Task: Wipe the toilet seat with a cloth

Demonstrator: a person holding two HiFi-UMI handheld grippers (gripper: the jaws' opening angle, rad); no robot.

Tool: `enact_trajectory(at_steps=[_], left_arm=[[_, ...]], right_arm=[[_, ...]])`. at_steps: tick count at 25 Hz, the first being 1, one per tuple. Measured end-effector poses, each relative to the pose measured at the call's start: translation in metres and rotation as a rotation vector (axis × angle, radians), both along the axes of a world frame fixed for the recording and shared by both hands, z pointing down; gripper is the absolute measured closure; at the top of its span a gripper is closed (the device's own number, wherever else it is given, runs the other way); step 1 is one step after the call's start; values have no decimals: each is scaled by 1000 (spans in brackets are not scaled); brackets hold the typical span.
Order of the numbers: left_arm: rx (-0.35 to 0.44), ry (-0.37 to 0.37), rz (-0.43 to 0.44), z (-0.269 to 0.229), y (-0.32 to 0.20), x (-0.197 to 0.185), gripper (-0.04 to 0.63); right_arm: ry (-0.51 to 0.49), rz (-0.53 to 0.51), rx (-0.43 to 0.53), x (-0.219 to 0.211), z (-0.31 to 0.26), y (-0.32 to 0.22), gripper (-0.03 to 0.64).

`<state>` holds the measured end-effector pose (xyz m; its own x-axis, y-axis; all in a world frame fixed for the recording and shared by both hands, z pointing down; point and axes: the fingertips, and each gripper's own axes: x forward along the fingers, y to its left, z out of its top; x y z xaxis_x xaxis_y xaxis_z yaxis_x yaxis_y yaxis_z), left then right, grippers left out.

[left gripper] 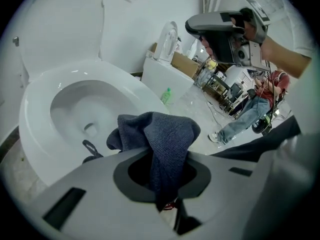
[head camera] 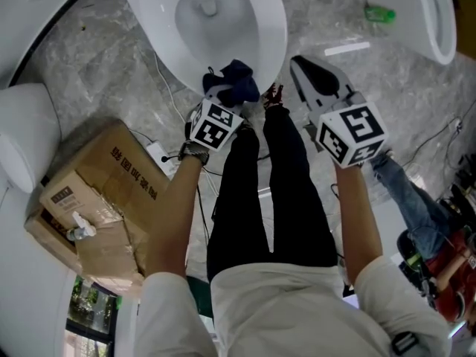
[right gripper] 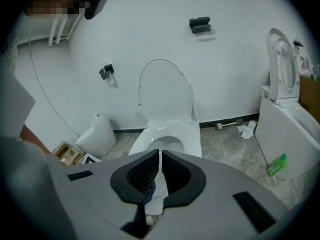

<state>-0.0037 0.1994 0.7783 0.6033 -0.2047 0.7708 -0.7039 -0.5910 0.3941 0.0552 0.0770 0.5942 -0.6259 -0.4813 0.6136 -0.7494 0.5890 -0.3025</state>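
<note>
Cloth (left gripper: pixel 167 134) clamped in left claw (left gripper: pixel 162 181), over toilet seat (left gripper: pixel 35 129) front rim, beside bowl (left gripper: pixel 75 104); right claw (right gripper: pixel 159 164) closed, empty.

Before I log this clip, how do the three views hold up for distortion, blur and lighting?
Head view: even light, sharp, the white toilet bright with little surface detail. Left gripper view: heavy fisheye, black corners, cloth crisp. Right gripper view: same fisheye curving the wall, mosaic patch top left, no motion blur.

We seem to be in a sanitaryware workroom: a toilet (right gripper: pixel 165 96) near a second toilet (right gripper: pixel 282 134), a cardboard box (head camera: pixel 97 199), a marble floor (head camera: pixel 97 50).
</note>
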Motion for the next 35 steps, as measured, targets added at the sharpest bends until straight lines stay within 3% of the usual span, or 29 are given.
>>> enact_trajectory(at_steps=[13, 25, 35], left_arm=[[75, -120, 207, 2, -7, -51, 555], [100, -206, 275, 5, -68, -122, 555], [115, -266, 426, 6, -120, -162, 555]], right_arm=[[15, -41, -8, -20, -7, -26, 578], [13, -65, -25, -49, -5, -54, 578], [23, -91, -40, -56, 1, -85, 578]])
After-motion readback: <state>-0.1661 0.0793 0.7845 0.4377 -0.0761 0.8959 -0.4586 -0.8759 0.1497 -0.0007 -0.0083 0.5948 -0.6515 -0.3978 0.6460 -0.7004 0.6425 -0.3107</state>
